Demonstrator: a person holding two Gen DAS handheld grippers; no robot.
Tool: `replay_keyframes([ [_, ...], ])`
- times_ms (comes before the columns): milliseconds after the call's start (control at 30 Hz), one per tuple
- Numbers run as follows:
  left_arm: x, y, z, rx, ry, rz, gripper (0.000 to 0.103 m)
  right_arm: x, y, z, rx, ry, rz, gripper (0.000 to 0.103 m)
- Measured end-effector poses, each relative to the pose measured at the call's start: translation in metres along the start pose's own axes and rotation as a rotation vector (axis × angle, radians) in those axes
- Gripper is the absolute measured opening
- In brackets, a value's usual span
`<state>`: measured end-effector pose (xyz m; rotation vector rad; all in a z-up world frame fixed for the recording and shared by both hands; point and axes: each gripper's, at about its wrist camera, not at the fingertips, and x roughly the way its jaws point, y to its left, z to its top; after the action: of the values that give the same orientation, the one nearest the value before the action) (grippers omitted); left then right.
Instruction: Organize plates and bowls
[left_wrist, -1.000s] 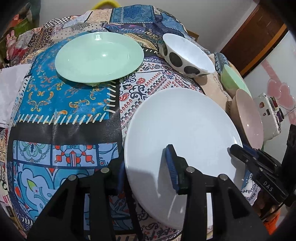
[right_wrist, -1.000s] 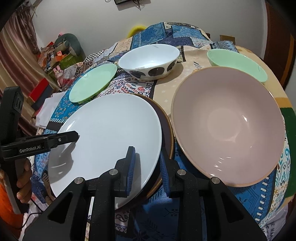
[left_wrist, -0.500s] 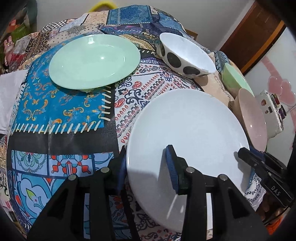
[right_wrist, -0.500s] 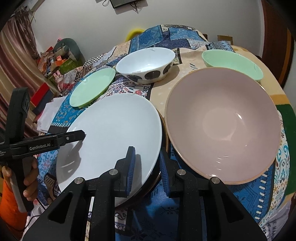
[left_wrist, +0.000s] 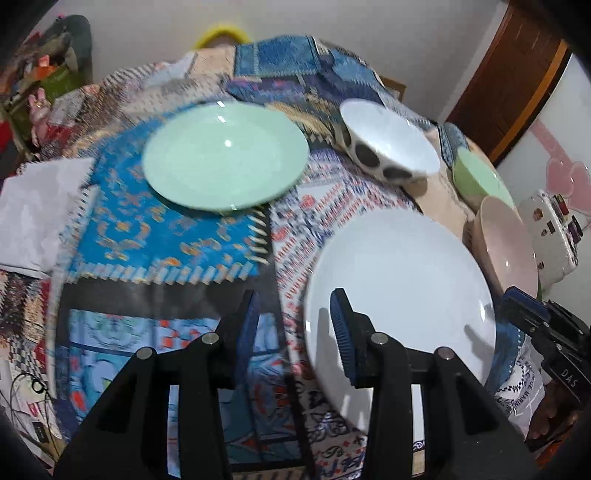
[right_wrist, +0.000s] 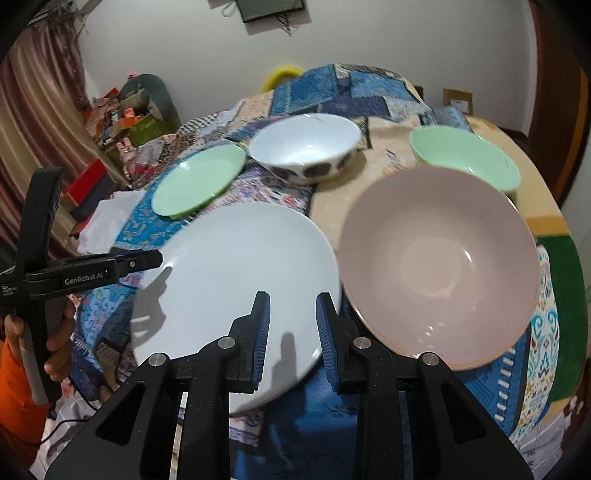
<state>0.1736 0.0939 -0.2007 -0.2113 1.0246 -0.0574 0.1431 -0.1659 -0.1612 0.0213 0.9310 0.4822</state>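
Observation:
A large white plate (left_wrist: 406, 277) (right_wrist: 236, 266) hangs tilted above the patchwork tablecloth (left_wrist: 155, 236). My right gripper (right_wrist: 291, 299) is shut on the plate's near right rim, one blue pad above it and one below. In the left wrist view the same gripper (left_wrist: 517, 299) shows at the plate's far edge. My left gripper (left_wrist: 295, 295) straddles the opposite rim. Its right pad lies over the plate's face, and a strip of cloth shows between the rim and its left pad. From the right wrist view, its upper finger (right_wrist: 155, 258) reaches over that rim.
Behind the white plate are a mint green plate (left_wrist: 225, 158) (right_wrist: 199, 181), a white spotted bowl (left_wrist: 391, 140) (right_wrist: 303, 144) and a green bowl (right_wrist: 461, 155). A wide pink bowl (right_wrist: 436, 258) sits close to the white plate's right. A white cloth (left_wrist: 37, 206) lies at the left edge.
The white plate has lifted and tilted, and the brown plate under it no longer shows. In the left wrist view the rim has slid away from the left pad.

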Motion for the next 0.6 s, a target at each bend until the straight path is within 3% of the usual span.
replay_keyframes([
  [133, -0.025, 0.014, 0.011, -0.022, -0.065, 0.027, 0.042, -0.003, 0.017, 0.018, -0.046, -0.039, 0.021, 0.025],
  [200, -0.036, 0.02, 0.017, -0.025, -0.098, 0.046, 0.051, -0.003, 0.028, 0.031, -0.077, -0.065, 0.027, 0.026],
  [367, -0.055, 0.042, 0.04, -0.017, -0.186, 0.133, 0.064, 0.006, 0.048, 0.057, -0.114, -0.117, 0.059, 0.046],
  [600, -0.037, 0.089, 0.07, -0.082, -0.169, 0.179, 0.067, 0.044, 0.069, 0.088, -0.149, -0.09, 0.093, 0.057],
])
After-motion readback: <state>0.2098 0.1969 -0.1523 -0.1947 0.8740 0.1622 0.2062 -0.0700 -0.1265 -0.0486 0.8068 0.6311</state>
